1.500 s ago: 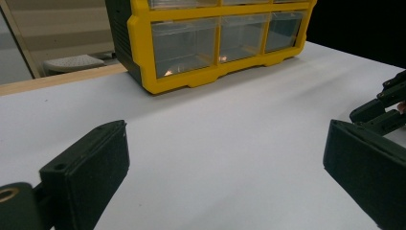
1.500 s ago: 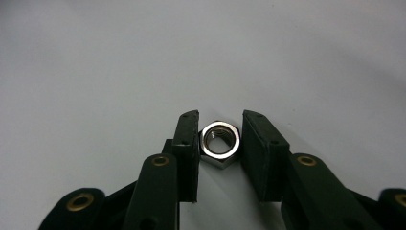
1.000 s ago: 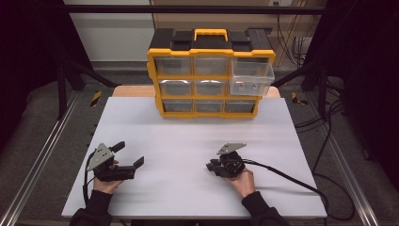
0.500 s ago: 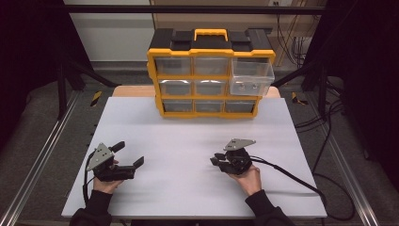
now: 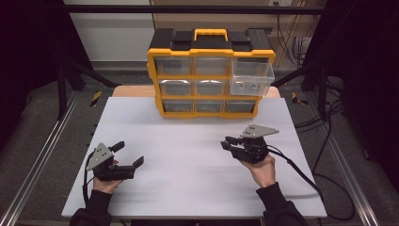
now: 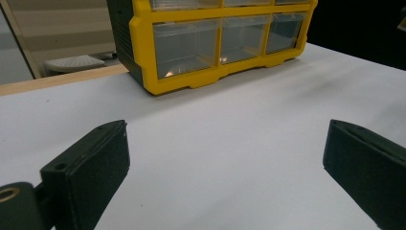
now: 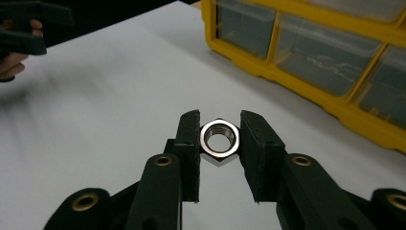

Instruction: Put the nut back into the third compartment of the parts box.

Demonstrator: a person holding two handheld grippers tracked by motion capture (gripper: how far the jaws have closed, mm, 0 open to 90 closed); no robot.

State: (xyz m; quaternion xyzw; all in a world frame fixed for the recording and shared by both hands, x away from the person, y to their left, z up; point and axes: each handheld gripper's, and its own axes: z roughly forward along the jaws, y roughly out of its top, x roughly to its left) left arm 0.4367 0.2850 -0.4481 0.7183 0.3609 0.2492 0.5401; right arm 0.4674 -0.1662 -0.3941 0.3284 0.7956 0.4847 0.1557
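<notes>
Steel nut (image 7: 219, 139) pinched in raised right hand-held gripper (image 7: 219, 132).

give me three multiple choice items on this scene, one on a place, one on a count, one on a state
1. Which drawer of the yellow organizer is pulled out?
A. top right
B. bottom left
C. middle centre

2. How many drawers does each row of the organizer have?
A. two
B. three
C. five

3. What is the state of the right tongs?
A. wide open, nothing between them
B. shut on a hex nut
C. shut on a screwdriver

Answers:
1. A: in the high view the clear top right drawer juts forward from the frame.
2. B: three drawer fronts stand side by side in every row.
3. B: the right gripper view shows both pads pressed on the flats of the steel hex nut, while the left tongs stand open over the white table.
</notes>
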